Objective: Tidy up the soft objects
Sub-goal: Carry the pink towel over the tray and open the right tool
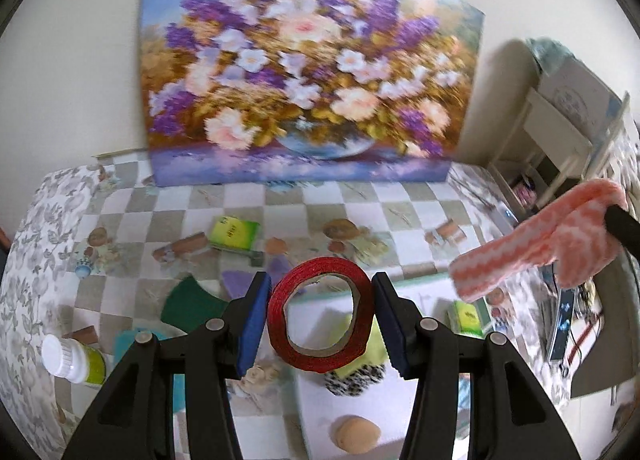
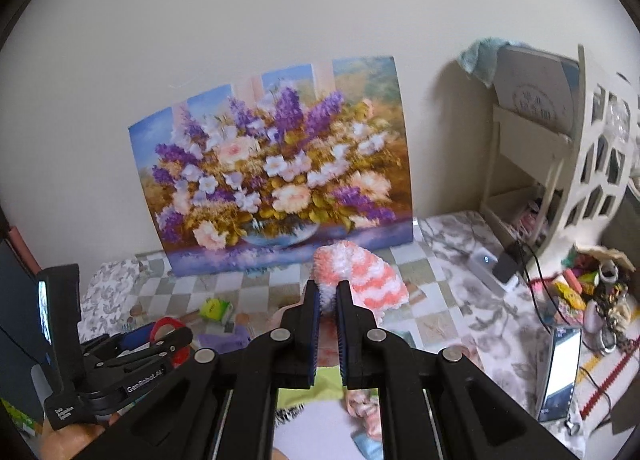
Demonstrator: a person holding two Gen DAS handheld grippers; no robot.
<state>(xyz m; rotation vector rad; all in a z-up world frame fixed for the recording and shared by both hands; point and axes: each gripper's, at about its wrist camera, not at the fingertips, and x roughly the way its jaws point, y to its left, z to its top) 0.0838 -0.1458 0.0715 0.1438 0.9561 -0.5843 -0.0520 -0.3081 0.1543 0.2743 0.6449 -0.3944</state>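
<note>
Left gripper (image 1: pixel 322 324) clamped the red tape roll (image 1: pixel 320 314); right gripper (image 2: pixel 328 298) pinched the pink-white cloth (image 2: pixel 360 272) (its far end hidden), both above the checked table (image 1: pixel 248 200).

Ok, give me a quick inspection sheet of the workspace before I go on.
Surface: table under a checkered cloth with printed motifs.
Job's things: pink-and-white fluffy cloth held off the table; red tape roll held between the left pads.
Clutter: white-capped bottle, green packet, dark green piece, purple pieces, tan round thing.
Grippers: left gripper shut on the roll; right gripper shut on the cloth.
Cables: black cable by the shelf, right side.
Surroundings: flower painting against the wall; cream shelf unit; pile of small bright items.
</note>
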